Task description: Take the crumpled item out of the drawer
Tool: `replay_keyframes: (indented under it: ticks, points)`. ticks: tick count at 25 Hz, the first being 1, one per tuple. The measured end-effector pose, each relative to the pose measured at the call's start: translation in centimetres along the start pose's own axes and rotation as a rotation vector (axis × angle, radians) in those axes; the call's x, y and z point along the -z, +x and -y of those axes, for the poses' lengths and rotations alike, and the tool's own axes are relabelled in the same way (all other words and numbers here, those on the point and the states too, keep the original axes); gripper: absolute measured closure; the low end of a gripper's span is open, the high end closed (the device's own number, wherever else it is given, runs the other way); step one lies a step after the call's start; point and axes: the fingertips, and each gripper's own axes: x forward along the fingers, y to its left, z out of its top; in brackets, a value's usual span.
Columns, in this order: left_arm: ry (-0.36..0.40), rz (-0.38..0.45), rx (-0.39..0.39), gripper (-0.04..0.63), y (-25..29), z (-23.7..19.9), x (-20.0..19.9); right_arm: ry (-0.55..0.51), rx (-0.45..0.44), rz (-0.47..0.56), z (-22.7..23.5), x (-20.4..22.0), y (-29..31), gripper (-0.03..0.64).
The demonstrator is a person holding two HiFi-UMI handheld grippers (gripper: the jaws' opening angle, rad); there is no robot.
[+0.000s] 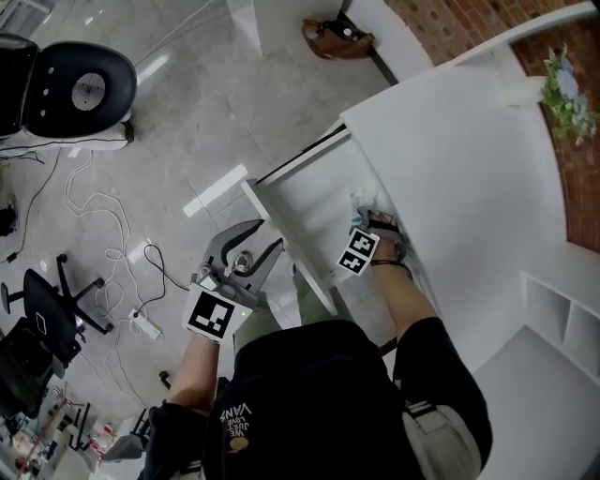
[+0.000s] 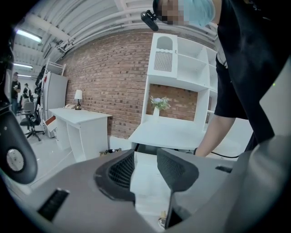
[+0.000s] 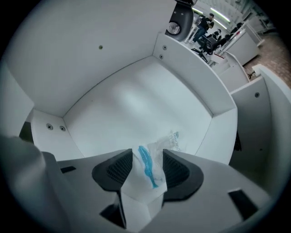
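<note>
White covers nearly everything close by: the surface (image 1: 450, 159) is a plain white top. Its drawer (image 1: 314, 202) stands pulled out from under the surface's front edge, with a bare white bottom and walls. A small plant (image 1: 567, 89) sits at the surface's far corner against a red brick wall (image 1: 450, 19). The floor (image 1: 187, 112) is polished grey, with white cables (image 1: 94, 216) looping across it towards a power strip (image 1: 145, 325). A black office chair (image 1: 80, 89) stands well off to the left, and a brown bag (image 1: 336, 39) lies beyond the drawer.

The right hand-held gripper (image 3: 148, 159) reaches down inside the drawer, close to the surface's front edge where the drawer runs under it. Its jaws are clamped on the crumpled item (image 3: 146, 175), a clear-and-white wrapper with a blue mark. The wrapper's loose end trails towards the drawer bottom; whether it touches there cannot be told. The rest of the drawer bottom around it is bare, with walls on all sides and the surface overhanging just beside the hand-held gripper.

The left hand-held gripper (image 1: 246, 246) hangs outside the drawer, just off the front panel's near corner, over the floor. Its jaws stand apart with nothing between them.
</note>
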Motion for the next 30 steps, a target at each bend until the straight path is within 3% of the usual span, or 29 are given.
replay_keyframes:
  ticks: [9,21,30]
  points:
    - [-0.039,-0.015,-0.027,0.459,-0.7,-0.2,1.1,0.089,0.065,0.041,2.1,-0.5,0.0,0.600]
    - [-0.036,0.013,-0.012,0.459,-1.3,-0.6,-0.3,0.440,0.069,0.184,2.8,-2.3,-4.7,0.612]
    - [-0.010,0.030,0.030,0.459,-3.1,-0.9,-1.8,0.691,0.138,0.339,3.6,-4.3,-11.6,0.612]
